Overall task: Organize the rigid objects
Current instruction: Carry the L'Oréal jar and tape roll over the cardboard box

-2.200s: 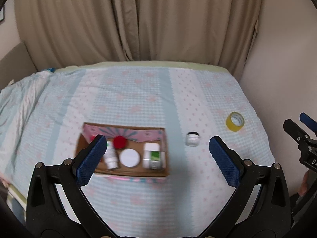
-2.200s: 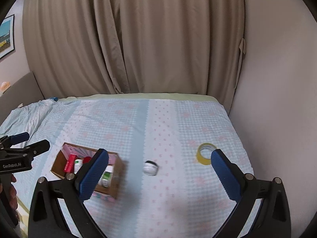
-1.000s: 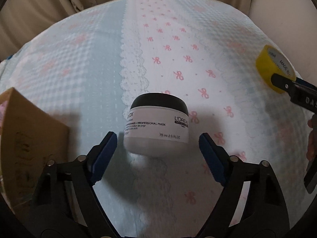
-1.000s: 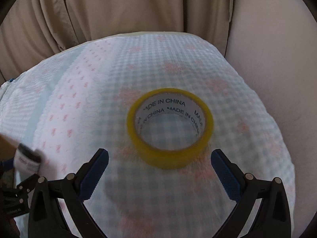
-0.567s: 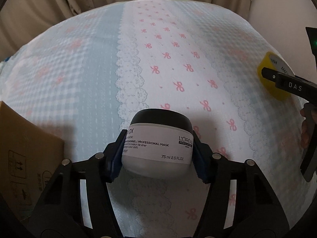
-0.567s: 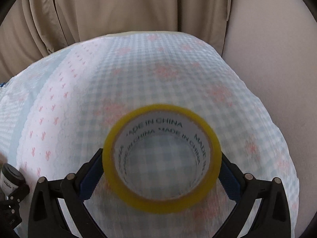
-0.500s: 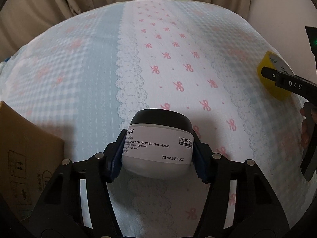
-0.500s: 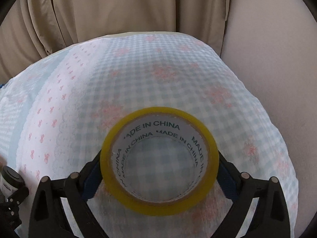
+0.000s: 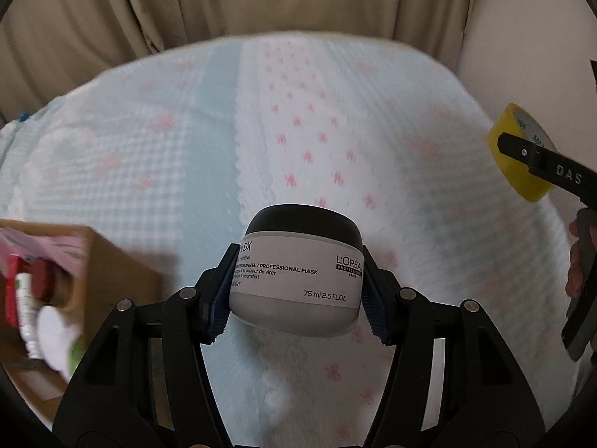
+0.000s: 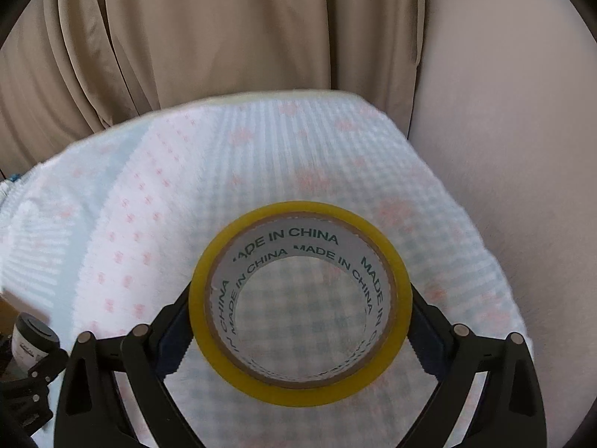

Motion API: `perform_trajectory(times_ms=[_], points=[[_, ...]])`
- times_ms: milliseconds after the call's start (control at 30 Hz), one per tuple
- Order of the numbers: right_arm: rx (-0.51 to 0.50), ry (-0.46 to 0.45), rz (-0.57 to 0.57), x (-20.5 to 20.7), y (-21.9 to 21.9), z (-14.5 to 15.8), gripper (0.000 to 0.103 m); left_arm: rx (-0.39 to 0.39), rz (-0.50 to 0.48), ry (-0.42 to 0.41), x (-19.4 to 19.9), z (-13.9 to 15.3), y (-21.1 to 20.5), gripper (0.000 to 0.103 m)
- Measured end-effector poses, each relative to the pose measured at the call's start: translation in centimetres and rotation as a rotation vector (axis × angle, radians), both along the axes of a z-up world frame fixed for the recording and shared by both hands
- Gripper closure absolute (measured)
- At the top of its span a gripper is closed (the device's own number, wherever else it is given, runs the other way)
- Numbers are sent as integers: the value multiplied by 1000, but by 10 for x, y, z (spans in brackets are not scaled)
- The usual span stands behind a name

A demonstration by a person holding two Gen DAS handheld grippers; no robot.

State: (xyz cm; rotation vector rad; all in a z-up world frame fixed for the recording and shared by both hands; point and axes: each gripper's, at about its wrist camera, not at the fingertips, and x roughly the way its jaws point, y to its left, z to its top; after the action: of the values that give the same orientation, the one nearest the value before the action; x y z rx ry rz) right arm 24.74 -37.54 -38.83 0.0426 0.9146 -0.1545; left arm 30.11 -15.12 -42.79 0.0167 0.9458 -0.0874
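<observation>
The left gripper (image 9: 296, 291) is clamping a small round white jar with a black lid (image 9: 298, 272), its two blue-padded jaws closed in to the jar's width and pressing against its left and right sides. The jar is standing upright between them, its label reading "L'Oréal Professional Mask, 75 ml". It is sitting in front of the bed covered in a pale blue and white quilt with pink bows (image 9: 298, 130); whether it is touching the quilt cannot be told.

Toward the bed's left edge, an open brown cardboard box (image 9: 108, 261) is lying on the quilt, holding a blurred white tube, a red item and a white round lid.

The right gripper (image 10: 300, 317) is gripping a yellow roll of adhesive tape with a white inner core (image 10: 300, 302), the jaws closed against the roll's outer left and right sides. The roll is lying flat in the jaws, its hole showing the checked quilt through it, and "Made in China" is printed around the core. It is being held over the bed's right side, near a plain beige wall (image 10: 503, 112). Beige curtains (image 10: 224, 37) are hanging behind the bed's far edge.
</observation>
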Motion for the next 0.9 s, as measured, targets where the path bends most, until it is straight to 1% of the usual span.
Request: perform_trajectory(times_ms=[67, 100, 133, 167, 200, 300, 367, 400, 500, 567, 667, 800, 900], points=[[10, -29, 4, -7, 4, 24, 6, -6, 9, -26, -9, 28, 2, 47], [16, -40, 10, -11, 8, 38, 6, -8, 12, -35, -13, 38, 4, 47], [16, -54, 17, -17, 13, 58, 6, -16, 17, -47, -19, 55, 6, 47], [14, -61, 22, -21, 17, 69, 6, -29, 18, -45, -22, 68, 9, 47], [13, -71, 31, -27, 24, 88, 6, -48, 20, -35, -26, 82, 13, 47], [15, -88, 56, -44, 43, 139, 6, -87, 52, -48, -46, 129, 33, 47], [21, -87, 75, -55, 58, 168, 6, -97, 66, -62, -56, 152, 45, 47], [29, -89, 85, -61, 66, 181, 6, -99, 72, -72, -64, 169, 55, 47], [61, -89, 112, -76, 90, 213, 6, -93, 84, -93, -79, 201, 77, 47], [81, -84, 126, -84, 105, 227, 6, -82, 94, -107, -89, 224, 98, 47], [117, -76, 153, -91, 132, 243, 6, -59, 105, -134, -101, 249, 128, 47], [156, -70, 173, -96, 170, 254, 6, -45, 107, -143, -108, 266, 168, 47], [175, -52, 181, -98, 209, 258, 6, -28, 74, -139, -108, 272, 198, 47]])
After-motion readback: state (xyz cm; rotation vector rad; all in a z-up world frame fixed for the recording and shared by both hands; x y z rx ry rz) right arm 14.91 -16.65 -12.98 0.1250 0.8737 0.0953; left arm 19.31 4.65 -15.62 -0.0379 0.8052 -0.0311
